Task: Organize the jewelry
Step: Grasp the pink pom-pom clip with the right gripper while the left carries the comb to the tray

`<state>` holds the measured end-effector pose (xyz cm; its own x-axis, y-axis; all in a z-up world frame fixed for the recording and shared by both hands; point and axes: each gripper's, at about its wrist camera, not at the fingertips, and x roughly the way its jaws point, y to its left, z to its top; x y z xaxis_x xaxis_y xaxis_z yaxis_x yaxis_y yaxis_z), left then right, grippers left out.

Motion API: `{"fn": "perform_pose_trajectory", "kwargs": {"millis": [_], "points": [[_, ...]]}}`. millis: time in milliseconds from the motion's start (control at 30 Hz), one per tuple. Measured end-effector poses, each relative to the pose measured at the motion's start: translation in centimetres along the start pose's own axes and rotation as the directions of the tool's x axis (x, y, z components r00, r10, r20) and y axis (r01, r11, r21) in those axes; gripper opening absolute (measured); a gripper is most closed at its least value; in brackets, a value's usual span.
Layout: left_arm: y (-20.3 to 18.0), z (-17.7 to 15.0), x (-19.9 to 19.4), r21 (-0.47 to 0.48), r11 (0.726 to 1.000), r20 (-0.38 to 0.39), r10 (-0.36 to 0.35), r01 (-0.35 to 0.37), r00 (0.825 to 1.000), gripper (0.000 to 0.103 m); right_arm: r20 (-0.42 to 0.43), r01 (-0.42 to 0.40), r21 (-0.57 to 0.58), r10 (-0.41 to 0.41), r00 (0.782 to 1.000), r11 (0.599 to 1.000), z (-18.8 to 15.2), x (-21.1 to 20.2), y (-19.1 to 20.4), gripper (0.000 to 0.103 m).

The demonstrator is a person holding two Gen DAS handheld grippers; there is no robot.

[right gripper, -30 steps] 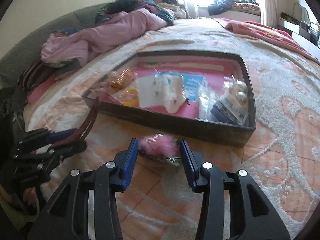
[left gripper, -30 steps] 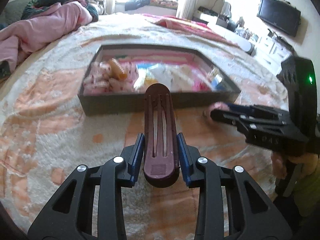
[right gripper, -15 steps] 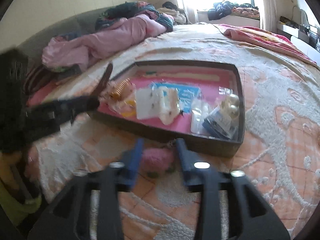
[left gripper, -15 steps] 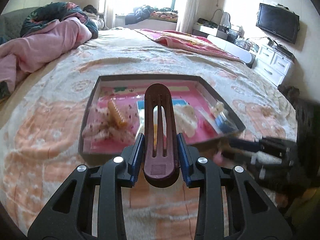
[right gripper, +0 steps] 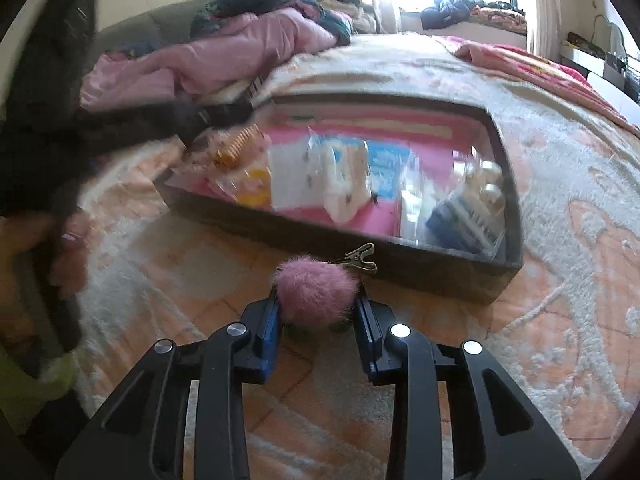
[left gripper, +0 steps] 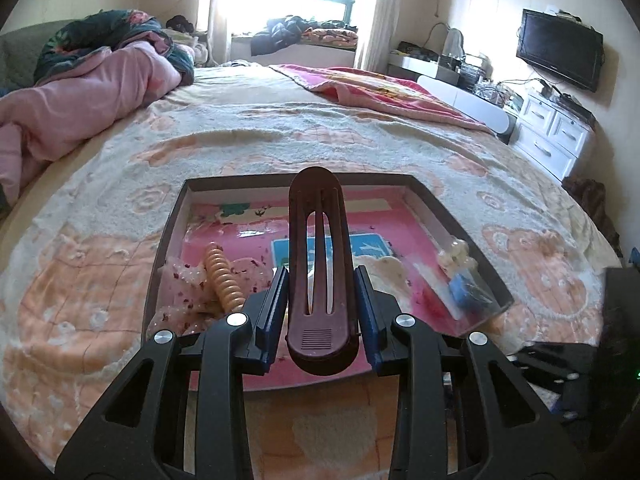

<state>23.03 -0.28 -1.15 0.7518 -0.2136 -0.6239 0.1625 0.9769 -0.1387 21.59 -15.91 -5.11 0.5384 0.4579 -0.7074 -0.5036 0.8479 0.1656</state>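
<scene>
1. The maroon hair clip point(left gripper: 321, 264) is clamped between the blue pads of the left gripper point(left gripper: 321, 304), standing up above the near part of the tray point(left gripper: 460, 224).
2. The pink fuzzy clip point(right gripper: 318, 296) is pinched by the right gripper point(right gripper: 318, 316), just outside the tray's near wall point(right gripper: 400, 260) over the blanket point(right gripper: 560, 240); its metal clasp point(right gripper: 358, 258) points toward that wall.
3. Inside the tray lie a gold spiral clip point(left gripper: 222, 276) at the left and a blue packet point(left gripper: 466, 294) at the right.
4. Beyond the tray's left side a pink quilt point(left gripper: 72, 108) is heaped.
</scene>
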Motion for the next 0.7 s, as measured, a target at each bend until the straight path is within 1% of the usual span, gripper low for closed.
{"fn": "perform_pose_trajectory", "kwargs": {"millis": [100,233,300,467,600,700], "points": [[0.5,-0.2,0.6,-0.01,1.0,-0.012,0.001,-0.001,1.0,0.025,0.07,0.011,-0.01,-0.01,0.997,1.0,1.4,-1.5,0.0,0.031],[0.9,-0.4,1.5,-0.019,1.0,-0.027,0.004,-0.004,1.0,0.025,0.102,0.059,-0.008,-0.058,0.993,0.998,3.3,-1.4,-1.0,0.031],[0.9,-0.5,1.8,-0.019,1.0,-0.032,0.006,-0.007,0.999,0.025,0.101,0.091,-0.014,-0.089,0.991,0.996,4.2,-0.7,-1.6,0.031],[1.1,-0.8,2.7,-0.022,1.0,-0.048,0.01,-0.011,0.999,0.025,0.079,0.123,-0.004,-0.122,0.989,0.992,4.8,1.0,-2.8,0.031],[1.2,-1.1,3.1,-0.021,1.0,-0.065,0.011,-0.012,0.998,0.025,0.056,0.129,0.004,-0.129,0.99,0.992,4.4,2.1,-3.1,0.032],[1.2,-1.3,3.2,-0.024,1.0,-0.071,0.012,-0.013,0.997,0.025,0.059,0.134,-0.001,-0.134,0.989,0.991,4.4,2.3,-3.1,0.033]]}}
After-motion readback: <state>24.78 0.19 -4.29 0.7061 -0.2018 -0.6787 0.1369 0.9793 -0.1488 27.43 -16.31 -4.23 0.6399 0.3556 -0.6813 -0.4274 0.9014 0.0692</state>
